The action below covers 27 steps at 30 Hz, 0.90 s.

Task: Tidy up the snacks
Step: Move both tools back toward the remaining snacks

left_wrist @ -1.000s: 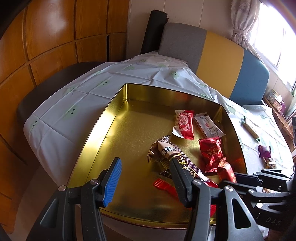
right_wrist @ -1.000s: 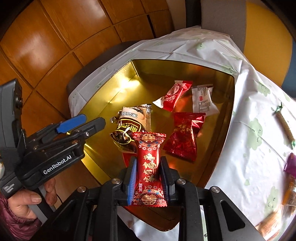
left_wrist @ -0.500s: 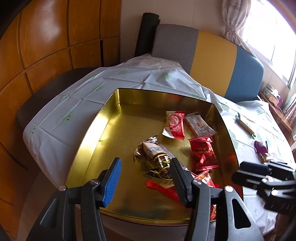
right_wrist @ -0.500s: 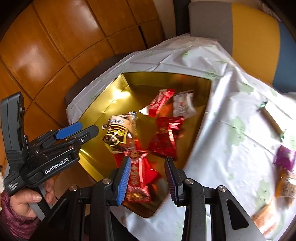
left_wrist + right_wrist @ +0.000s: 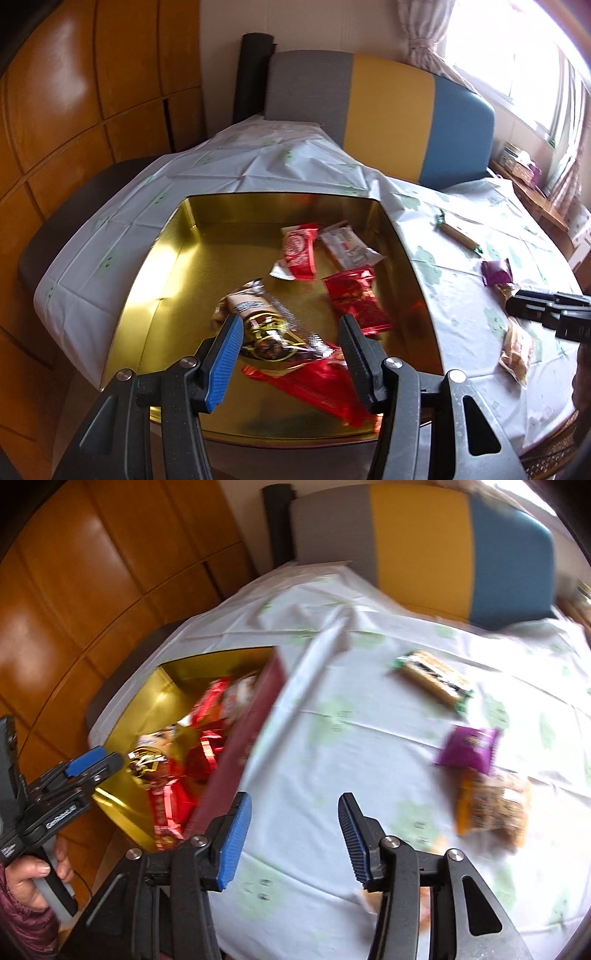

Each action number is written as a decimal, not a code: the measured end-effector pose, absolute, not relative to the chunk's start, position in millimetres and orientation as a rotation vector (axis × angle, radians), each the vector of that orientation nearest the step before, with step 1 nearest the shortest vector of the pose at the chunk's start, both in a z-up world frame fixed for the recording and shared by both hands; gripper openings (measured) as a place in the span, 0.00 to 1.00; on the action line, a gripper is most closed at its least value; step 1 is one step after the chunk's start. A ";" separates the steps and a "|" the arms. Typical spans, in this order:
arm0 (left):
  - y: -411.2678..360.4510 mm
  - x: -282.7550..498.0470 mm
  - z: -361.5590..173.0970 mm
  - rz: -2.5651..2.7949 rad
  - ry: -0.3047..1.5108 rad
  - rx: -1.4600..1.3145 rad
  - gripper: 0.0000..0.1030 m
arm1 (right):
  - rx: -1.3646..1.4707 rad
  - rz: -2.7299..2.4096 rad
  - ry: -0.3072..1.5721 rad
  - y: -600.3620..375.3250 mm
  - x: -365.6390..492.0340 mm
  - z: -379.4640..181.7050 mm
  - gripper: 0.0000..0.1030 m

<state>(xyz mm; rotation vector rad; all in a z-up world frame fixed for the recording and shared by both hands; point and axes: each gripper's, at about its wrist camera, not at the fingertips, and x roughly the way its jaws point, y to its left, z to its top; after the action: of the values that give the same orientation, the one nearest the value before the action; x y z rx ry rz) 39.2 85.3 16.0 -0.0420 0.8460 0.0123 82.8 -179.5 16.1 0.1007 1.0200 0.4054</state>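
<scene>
Stage: mid-task by my reading; part of the snacks sit in the gold tin (image 5: 173, 266), part remain on the tablecloth (image 5: 332, 716).
Done, in the tin: a red-and-white wafer packet (image 5: 300, 251) and a white packet (image 5: 347, 245) toward the upper middle of the left wrist view; a red foil packet (image 5: 356, 299) below them; a brown-and-gold bar (image 5: 258, 317) and a flat red packet (image 5: 317, 384) near the lower rim.
Left, on the cloth: in the right wrist view, a long green-ended bar (image 5: 434, 677) in the upper right, a purple packet (image 5: 471, 744) at centre right, an orange-brown packet (image 5: 491, 805) just below it. A pale packet edge shows at the lower middle behind the right finger; too blurred to name.
Left gripper (image 5: 288, 349): jaws stand moderately apart with nothing pinched; it hangs over the lower part of the tin, the brown-and-gold bar lying beneath the gap.
Right gripper (image 5: 293, 836): jaws opening, nothing between them; it is over bare cloth at the lower centre, right of the tin's maroon outer wall.
Next, as a judgement: the right gripper is best placed to fetch the purple or orange-brown packet.
Remaining count: at least three loose items visible.
</scene>
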 end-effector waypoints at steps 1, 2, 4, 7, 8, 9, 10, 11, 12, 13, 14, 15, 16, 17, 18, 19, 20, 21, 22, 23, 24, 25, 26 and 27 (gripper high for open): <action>81.5 39.1 16.9 0.004 0.846 -0.037 0.53 | 0.108 0.389 1.017 -189.5 82.0 16.8 0.55; 77.0 39.1 18.0 -0.008 0.846 -0.030 0.53 | 0.113 0.372 1.016 -198.2 82.8 17.3 0.55; 67.4 39.6 19.3 -0.030 0.846 -0.009 0.53 | 0.119 0.333 1.012 -217.1 84.3 19.2 0.56; 52.5 40.4 21.7 -0.069 0.849 0.015 0.53 | 0.131 0.270 1.004 -248.9 84.4 22.4 0.60; 46.2 40.8 22.5 -0.084 0.849 0.025 0.53 | 0.137 0.248 0.999 -260.2 84.5 23.6 0.63; 38.7 41.5 23.6 -0.104 0.849 0.038 0.53 | 0.147 0.223 0.995 -272.0 85.0 24.3 0.66; 32.8 41.6 24.3 -0.121 0.849 0.046 0.53 | 0.163 0.197 0.993 -284.3 85.9 23.9 0.67; 24.5 42.6 24.9 -0.147 0.851 0.056 0.53 | 0.181 0.170 0.993 -295.5 86.6 22.8 0.67; 18.5 43.1 25.0 -0.169 0.854 0.062 0.53 | 0.207 0.136 0.994 -309.2 87.6 21.2 0.67; 9.2 44.6 24.7 -0.201 0.862 0.067 0.53 | 0.235 0.101 0.993 -321.8 88.3 19.0 0.68; 1.3 46.1 24.5 -0.227 0.869 0.071 0.53 | 0.270 0.066 0.990 -334.2 88.7 15.8 0.68; -7.3 47.1 24.1 -0.256 0.876 0.075 0.53 | 0.316 0.031 0.987 -347.1 88.9 11.7 0.68; -17.8 48.0 23.1 -0.293 0.884 0.083 0.53 | 0.369 -0.004 0.995 -358.7 89.2 6.9 0.68; -28.5 49.3 21.2 -0.333 0.901 0.089 0.53 | 0.418 -0.037 1.011 -367.9 91.1 3.1 0.68; -38.1 50.4 18.5 -0.368 0.924 0.089 0.53 | 0.462 -0.054 1.009 -376.6 91.7 1.6 0.68; -49.7 51.9 15.1 -0.410 0.951 0.086 0.53 | 0.491 -0.065 1.001 -382.7 91.8 1.7 0.68; -59.4 53.1 12.2 -0.442 0.965 0.089 0.53 | 0.506 -0.072 0.995 -385.4 91.3 2.3 0.68; -70.3 53.4 9.4 -0.474 0.976 0.103 0.53 | 0.515 -0.078 0.991 -387.5 91.1 2.6 0.70; -83.6 53.5 6.1 -0.509 0.982 0.131 0.53 | 0.523 -0.082 0.990 -388.6 90.7 2.7 0.71; -95.0 52.6 3.2 -0.540 0.982 0.154 0.53 | 0.531 -0.080 0.989 -389.4 90.5 3.1 0.72; -108.7 52.5 -1.1 -0.579 0.987 0.181 0.54 | 0.536 -0.074 0.987 -389.5 90.5 3.1 0.73; -119.4 52.3 -4.8 -0.602 1.000 0.202 0.59 | 0.539 -0.068 0.985 -389.2 90.3 4.0 0.73; -129.9 52.2 -8.9 -0.625 1.011 0.220 0.61 | 0.538 -0.064 0.982 -389.3 89.5 4.3 0.74; -142.4 51.8 -13.4 -0.659 1.018 0.238 0.64 | 0.537 -0.059 0.981 -388.5 89.2 4.7 0.76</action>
<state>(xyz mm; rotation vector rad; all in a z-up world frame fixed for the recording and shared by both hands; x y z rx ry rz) 51.8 -142.4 -13.4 0.2385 1.0181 -0.6590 89.2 -388.5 4.7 0.5371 0.9814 -0.0593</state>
